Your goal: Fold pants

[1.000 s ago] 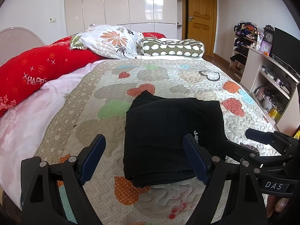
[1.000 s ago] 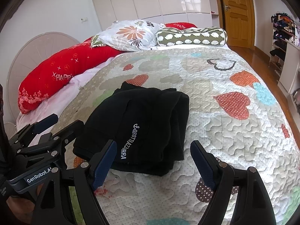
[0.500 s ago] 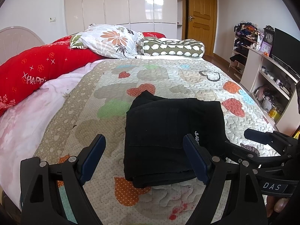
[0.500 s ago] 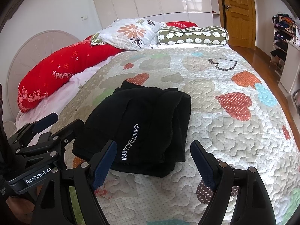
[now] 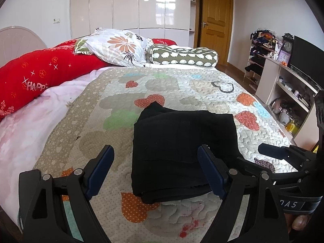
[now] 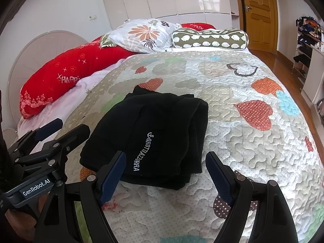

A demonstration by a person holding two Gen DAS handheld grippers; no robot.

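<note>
The black pants (image 5: 182,145) lie folded into a compact rectangle on the quilted bedspread (image 5: 182,89), with white lettering showing on top in the right wrist view (image 6: 154,129). My left gripper (image 5: 156,160) is open and empty, held above the near edge of the pants, not touching them. My right gripper (image 6: 166,166) is open and empty, held just short of the pants' near edge. Each gripper shows in the other's view: the right one (image 5: 283,156) at right, the left one (image 6: 54,133) at left.
A long red pillow (image 5: 40,75), a floral pillow (image 5: 119,48) and a green patterned bolster (image 5: 182,55) lie at the head of the bed. A shelf unit with a TV (image 5: 299,75) stands to the right. A wooden door (image 5: 216,26) is behind.
Both grippers have drawn back slightly from the folded pants and stay open. The pants have not moved.
</note>
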